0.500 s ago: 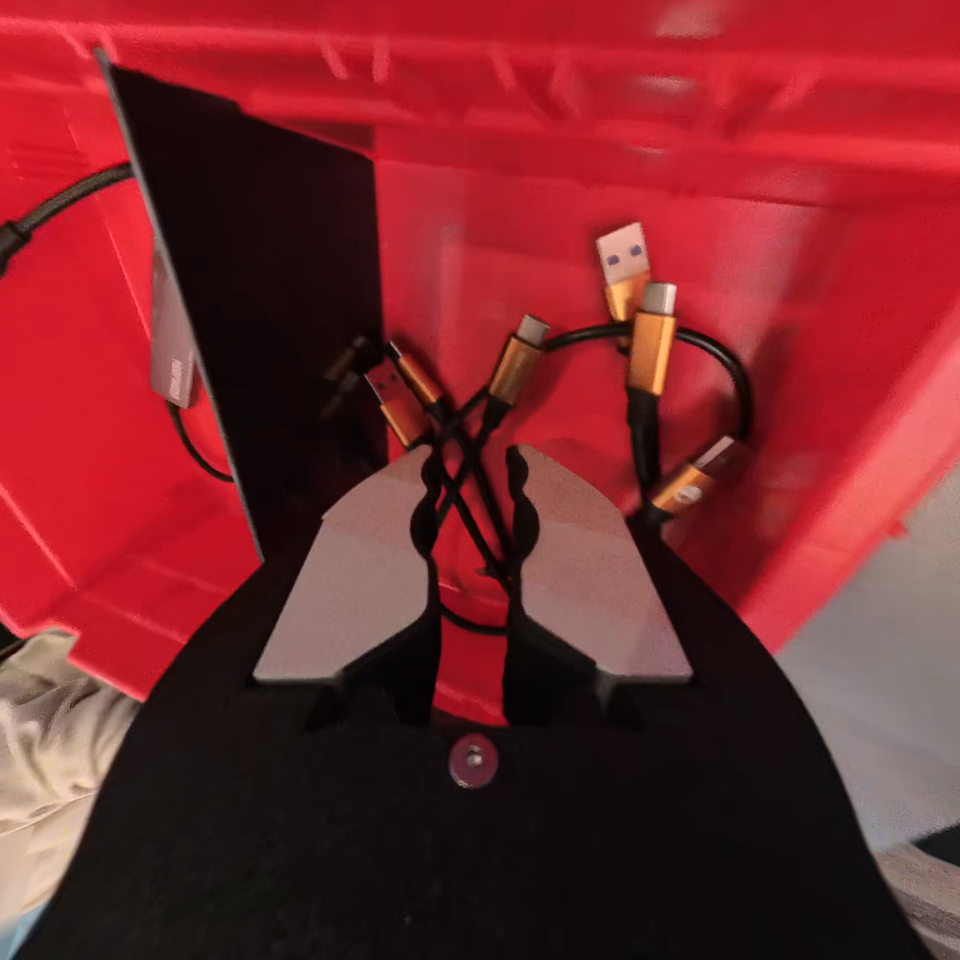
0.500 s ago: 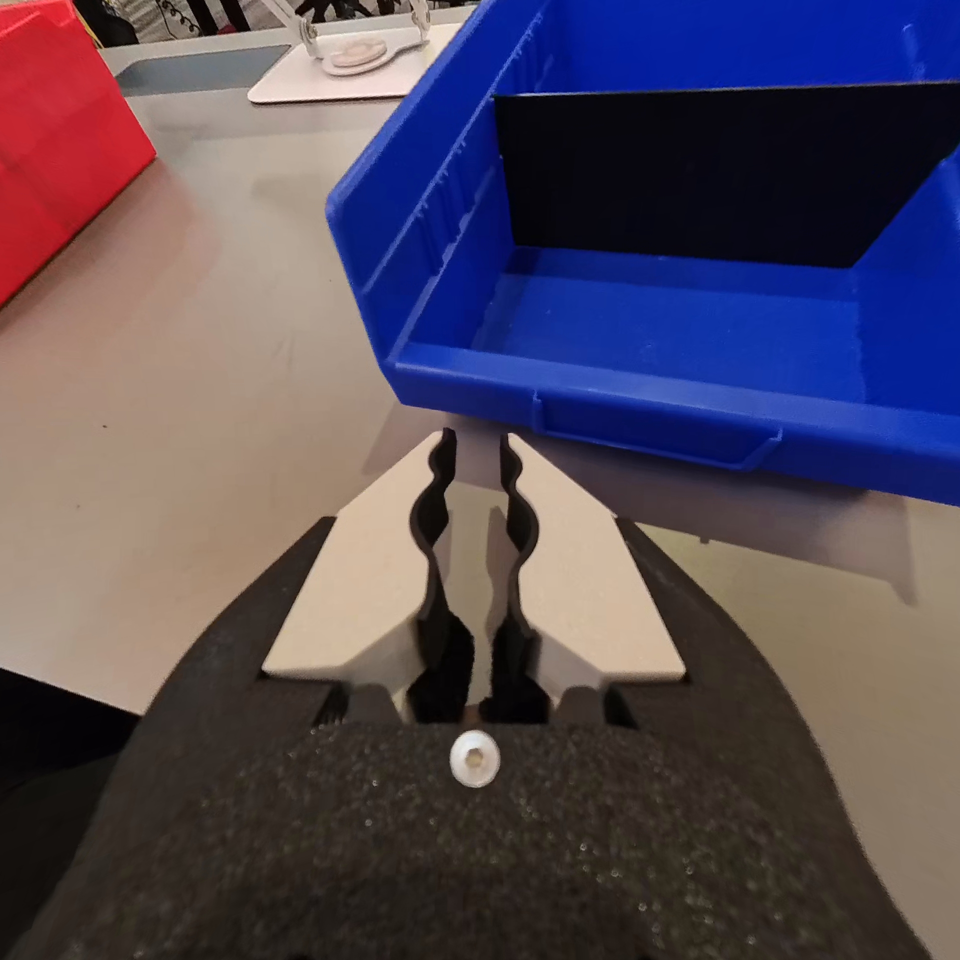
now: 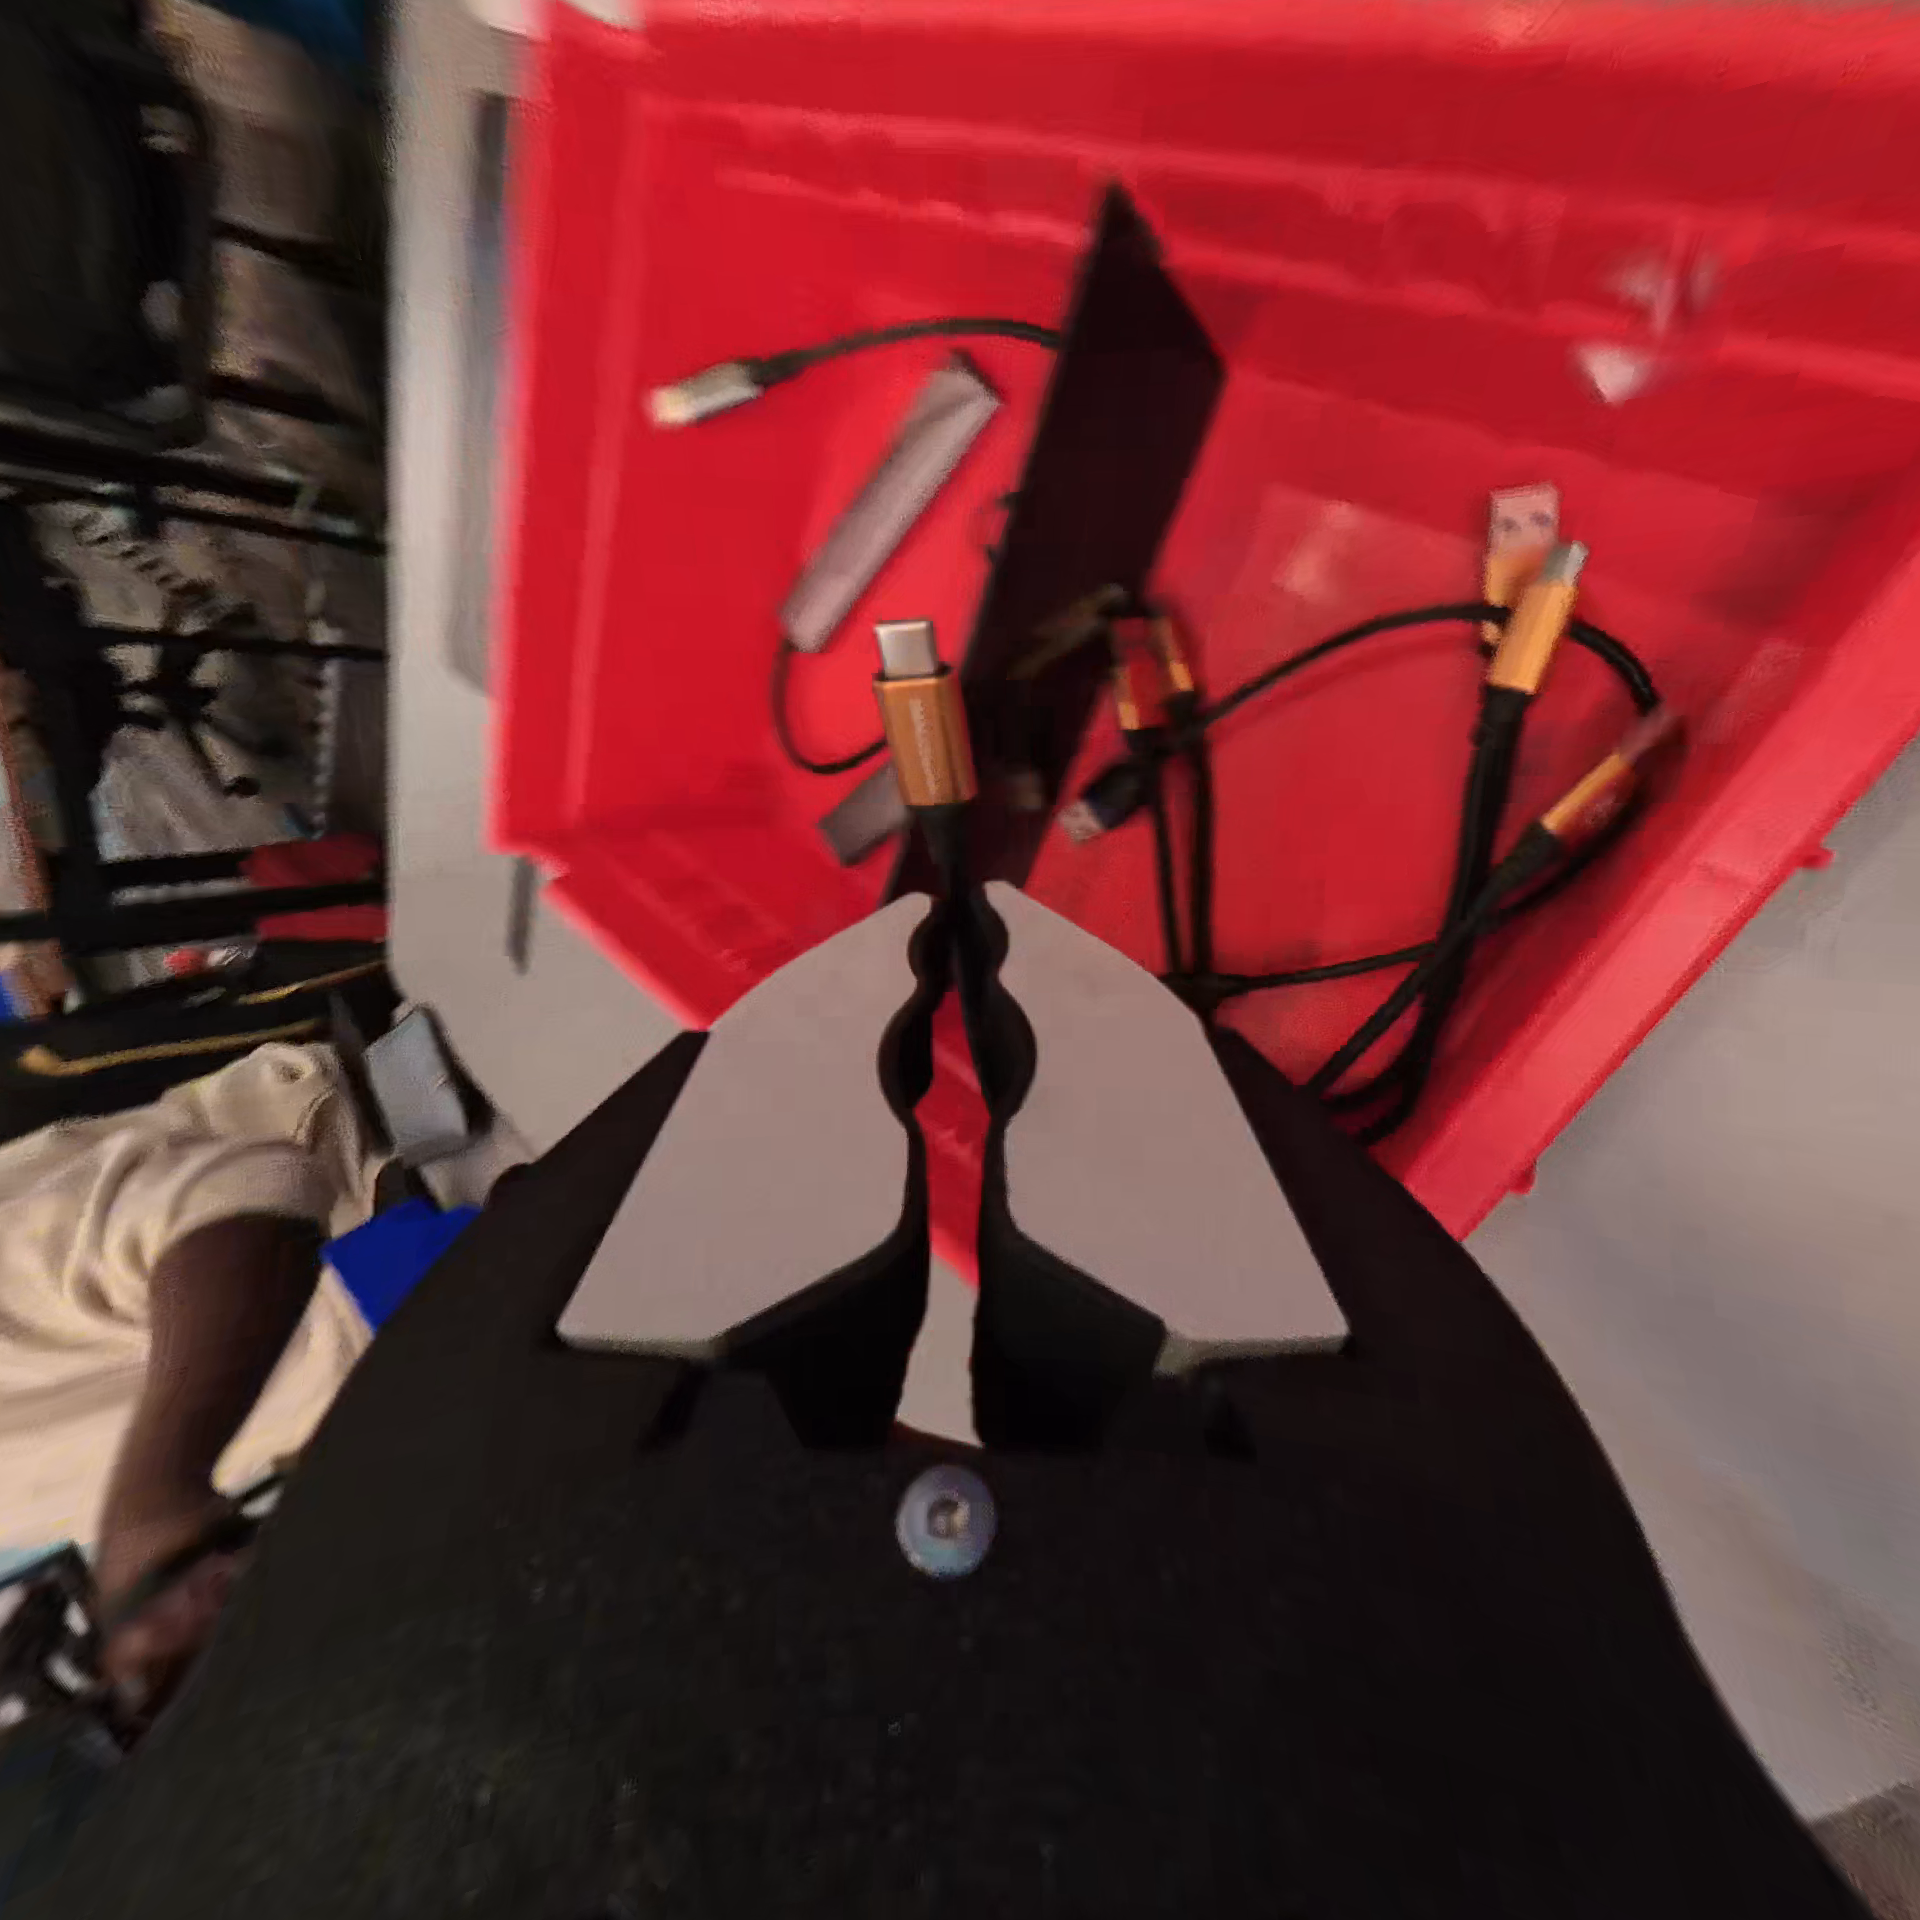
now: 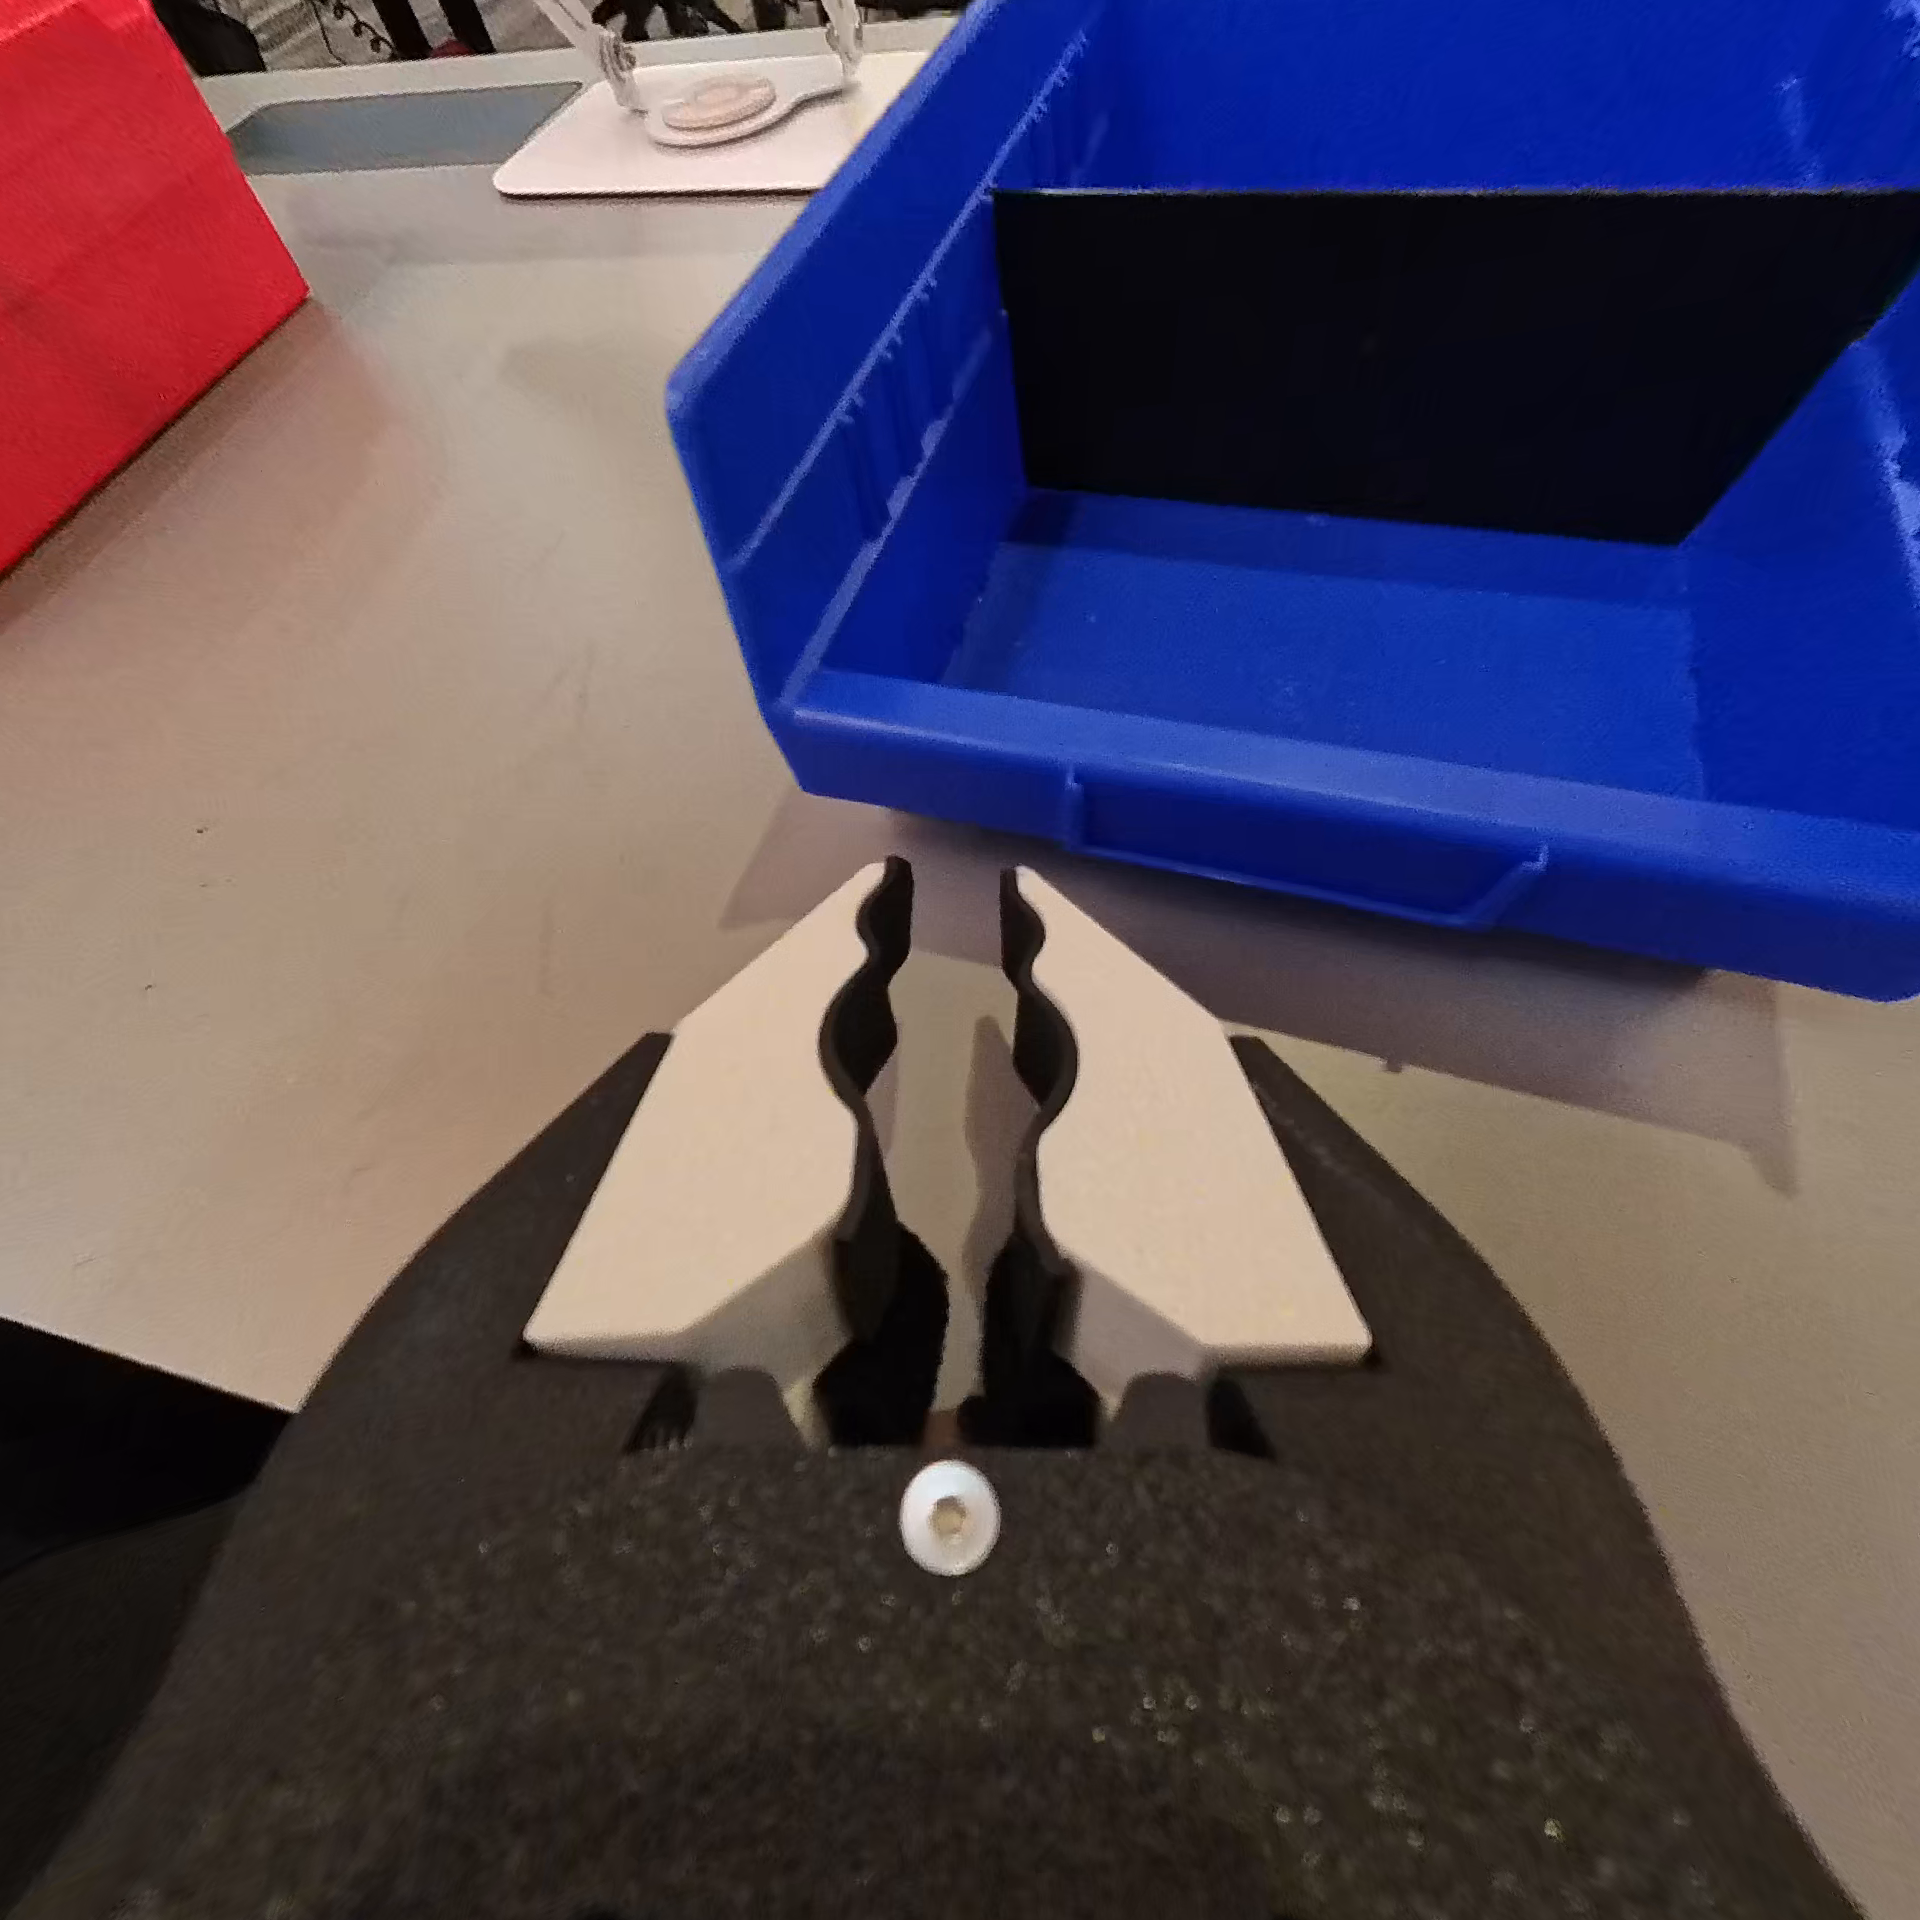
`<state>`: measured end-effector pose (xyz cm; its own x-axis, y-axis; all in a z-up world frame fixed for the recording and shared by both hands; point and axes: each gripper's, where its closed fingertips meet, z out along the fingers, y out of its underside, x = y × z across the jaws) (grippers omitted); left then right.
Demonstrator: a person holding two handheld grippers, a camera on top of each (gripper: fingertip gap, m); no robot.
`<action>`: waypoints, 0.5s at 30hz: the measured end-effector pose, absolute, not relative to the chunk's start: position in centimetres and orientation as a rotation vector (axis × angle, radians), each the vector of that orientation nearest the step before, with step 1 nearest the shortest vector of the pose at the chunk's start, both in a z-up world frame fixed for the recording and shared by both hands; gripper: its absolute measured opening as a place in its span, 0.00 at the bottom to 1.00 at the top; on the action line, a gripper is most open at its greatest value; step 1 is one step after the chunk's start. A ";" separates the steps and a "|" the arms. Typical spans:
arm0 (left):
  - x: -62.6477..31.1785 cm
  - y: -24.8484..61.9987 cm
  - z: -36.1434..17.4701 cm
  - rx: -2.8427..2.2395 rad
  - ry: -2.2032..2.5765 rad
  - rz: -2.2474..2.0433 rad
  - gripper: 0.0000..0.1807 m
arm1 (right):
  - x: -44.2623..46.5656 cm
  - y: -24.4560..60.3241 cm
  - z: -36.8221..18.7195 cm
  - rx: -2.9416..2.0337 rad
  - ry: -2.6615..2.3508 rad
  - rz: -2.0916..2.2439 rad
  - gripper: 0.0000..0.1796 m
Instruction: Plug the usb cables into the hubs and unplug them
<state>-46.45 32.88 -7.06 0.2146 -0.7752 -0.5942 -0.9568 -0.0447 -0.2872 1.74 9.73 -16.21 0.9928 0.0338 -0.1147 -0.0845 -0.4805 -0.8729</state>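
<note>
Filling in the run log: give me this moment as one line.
left gripper: shut on USB-C cable | above red bin | right gripper: open, holds nothing | facing blue bin

From my left wrist feed the whole picture smears with motion, so the red bin shows soft ribs and its top and right sides run off the frame. The black divider hides part of the grey hub lead and the plugs of 2 cables behind its lower edge. The held cable disappears between my fingers. Shelving at the left is too blurred to read.

In my right wrist feed, the blue bin is cut by the right edge, and its dark divider conceals the rear compartment. The white stand is cropped at the top.
</note>
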 end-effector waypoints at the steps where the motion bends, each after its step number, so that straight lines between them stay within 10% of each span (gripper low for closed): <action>1: -46.7 32.9 -5.0 -1.842 1.529 0.370 0.02 | 1.6 9.7 -16.1 -2.064 0.028 0.134 0.09; 9: -43.1 27.4 13.3 -1.556 1.072 0.166 0.02 | 1.0 9.9 -15.6 -2.042 -0.012 0.113 0.09; 15: -32.5 22.1 13.2 -1.565 1.088 -0.220 0.02 | 0.8 10.1 -15.3 -2.033 -0.022 0.111 0.09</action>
<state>-32.45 22.15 13.19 0.5511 -0.7279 -0.4081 -0.5127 0.0905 -0.8538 0.78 10.12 -15.29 0.9955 0.0645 -0.0692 -0.0331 -0.4482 -0.8933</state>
